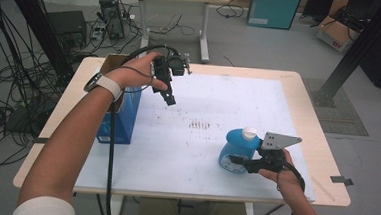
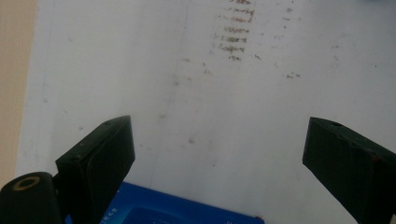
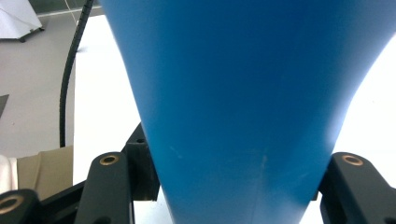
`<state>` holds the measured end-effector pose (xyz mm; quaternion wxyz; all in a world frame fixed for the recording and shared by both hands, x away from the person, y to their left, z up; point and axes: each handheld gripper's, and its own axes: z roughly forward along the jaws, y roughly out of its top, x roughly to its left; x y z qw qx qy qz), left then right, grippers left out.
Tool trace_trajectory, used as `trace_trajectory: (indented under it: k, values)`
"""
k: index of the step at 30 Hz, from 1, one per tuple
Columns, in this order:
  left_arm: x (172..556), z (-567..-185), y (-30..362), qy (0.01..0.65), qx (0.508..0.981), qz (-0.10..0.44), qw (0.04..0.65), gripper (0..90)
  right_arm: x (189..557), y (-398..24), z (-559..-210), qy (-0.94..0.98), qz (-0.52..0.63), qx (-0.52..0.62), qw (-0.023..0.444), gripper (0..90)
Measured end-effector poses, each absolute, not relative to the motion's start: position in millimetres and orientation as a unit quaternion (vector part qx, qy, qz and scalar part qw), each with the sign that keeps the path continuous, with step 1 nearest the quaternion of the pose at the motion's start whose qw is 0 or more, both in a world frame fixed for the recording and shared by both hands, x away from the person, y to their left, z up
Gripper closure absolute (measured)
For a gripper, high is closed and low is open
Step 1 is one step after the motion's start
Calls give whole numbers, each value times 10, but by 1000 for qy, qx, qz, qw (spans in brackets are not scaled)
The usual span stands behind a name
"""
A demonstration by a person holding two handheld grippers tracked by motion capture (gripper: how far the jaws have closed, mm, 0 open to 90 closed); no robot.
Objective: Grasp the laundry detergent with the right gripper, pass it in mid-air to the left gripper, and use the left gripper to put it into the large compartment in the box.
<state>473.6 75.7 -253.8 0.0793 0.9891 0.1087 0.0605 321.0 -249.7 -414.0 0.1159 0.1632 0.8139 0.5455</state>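
Observation:
A blue bottle [image 1: 237, 148] with a white cap stands on the white mat [image 1: 204, 103] at the front right. My right gripper [image 1: 236, 161] is shut on its lower body from the near side. In the right gripper view the blue bottle [image 3: 243, 93] sits tight between both jaws of that gripper [image 3: 238, 186]. My left gripper [image 1: 170, 98] hangs in the air over the back left of the mat, pointing down and open. In the left gripper view its jaws [image 2: 217, 144] stand wide apart with nothing between them, above the stained mat.
A blue box [image 1: 125, 116] with an open cardboard-coloured top stands at the mat's left edge, and its corner [image 2: 187, 212] shows below the left jaws. Brown stains [image 1: 200, 124] mark the mat's middle. A desk, cables and boxes stand on the floor beyond the table.

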Motion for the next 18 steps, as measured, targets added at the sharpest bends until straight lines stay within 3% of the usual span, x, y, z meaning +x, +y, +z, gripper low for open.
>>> trace_trajectory:
  k: [18]
  values:
    - [4739, -2539, 743, 106, 990, 58, 76, 96, 3206, -2498, -4146, 812, 547, 165, 115, 414]
